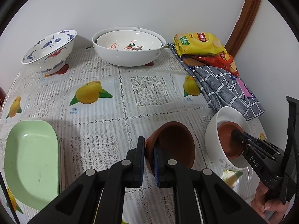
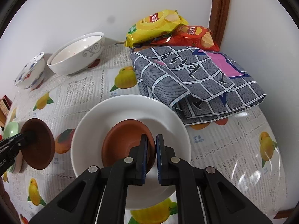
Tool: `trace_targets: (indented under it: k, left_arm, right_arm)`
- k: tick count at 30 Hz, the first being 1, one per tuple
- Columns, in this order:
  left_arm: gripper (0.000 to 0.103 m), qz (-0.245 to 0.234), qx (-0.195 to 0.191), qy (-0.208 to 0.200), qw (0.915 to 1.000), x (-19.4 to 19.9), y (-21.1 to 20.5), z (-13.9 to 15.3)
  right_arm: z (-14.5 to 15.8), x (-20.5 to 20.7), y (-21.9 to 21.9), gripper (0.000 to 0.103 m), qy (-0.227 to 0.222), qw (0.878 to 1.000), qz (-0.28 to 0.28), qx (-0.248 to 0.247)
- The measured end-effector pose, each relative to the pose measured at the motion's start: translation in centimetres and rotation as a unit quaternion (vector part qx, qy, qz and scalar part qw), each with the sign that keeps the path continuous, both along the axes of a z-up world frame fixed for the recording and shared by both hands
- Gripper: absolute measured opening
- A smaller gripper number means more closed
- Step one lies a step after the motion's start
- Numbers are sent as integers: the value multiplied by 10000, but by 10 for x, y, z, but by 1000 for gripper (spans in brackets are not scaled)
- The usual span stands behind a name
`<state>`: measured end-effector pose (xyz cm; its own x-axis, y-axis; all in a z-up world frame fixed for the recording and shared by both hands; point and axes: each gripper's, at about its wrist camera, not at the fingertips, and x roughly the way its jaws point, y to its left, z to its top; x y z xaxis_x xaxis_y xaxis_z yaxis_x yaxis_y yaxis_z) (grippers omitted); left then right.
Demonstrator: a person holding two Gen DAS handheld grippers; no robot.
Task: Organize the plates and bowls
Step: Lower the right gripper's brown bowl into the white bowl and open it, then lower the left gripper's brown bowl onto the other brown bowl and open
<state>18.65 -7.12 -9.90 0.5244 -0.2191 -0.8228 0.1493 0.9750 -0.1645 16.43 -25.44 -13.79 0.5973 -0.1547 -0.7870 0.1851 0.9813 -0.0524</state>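
Right wrist view: you're pinching the white bowl (image 2: 130, 130) and its brown insert, left fingers (image 1: 148, 160) pinching a brown bowl (image 1: 173, 145); be nesting it toward three o'clock.

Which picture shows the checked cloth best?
The right wrist view: the folded checked cloth lies large and whole there, under the chip bags. The left wrist view shows only a squeezed strip of it near the right edge.

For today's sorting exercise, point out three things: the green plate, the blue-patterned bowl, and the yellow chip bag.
green plate (image 1: 31, 160), left wrist view, on its flat inner face.
blue-patterned bowl (image 1: 49, 53), left wrist view, on its inner wall.
yellow chip bag (image 2: 155, 26), right wrist view, on its front panel.
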Motion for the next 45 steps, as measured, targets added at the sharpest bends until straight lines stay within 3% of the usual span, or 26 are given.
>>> trace_targets:
  k: [13, 16, 18, 19, 27, 35, 45]
  left_arm:
    - [9, -22, 19, 0, 10000, -1, 2, 0]
    - [9, -32, 16, -19, 10000, -3, 3, 1]
    - [9, -47, 0, -47, 10000, -5, 3, 4]
    - [9, -64, -16, -55, 10000, -5, 2, 6]
    - [9, -167, -155, -312, 9993, -14, -13, 32]
    - [9, -470, -277, -425, 9976, -24, -49, 52]
    - [9, -681, -213, -374, 9968, -28, -90, 52]
  right_arm:
    - [-14, 11, 13, 16, 267, 9987, 38, -436]
    - [-11, 8, 11, 22, 207, 9993, 64, -295]
    - [-5, 4, 10, 37, 100, 9997, 59, -202]
    - [-1, 2, 9, 40, 23, 9998, 62, -172]
    - [36, -28, 1, 40, -426, 9990, 71, -104]
    - [67, -70, -29, 40, -689, 9971, -287, -136]
    - [82, -98, -64, 40, -827, 9942, -653, -220]
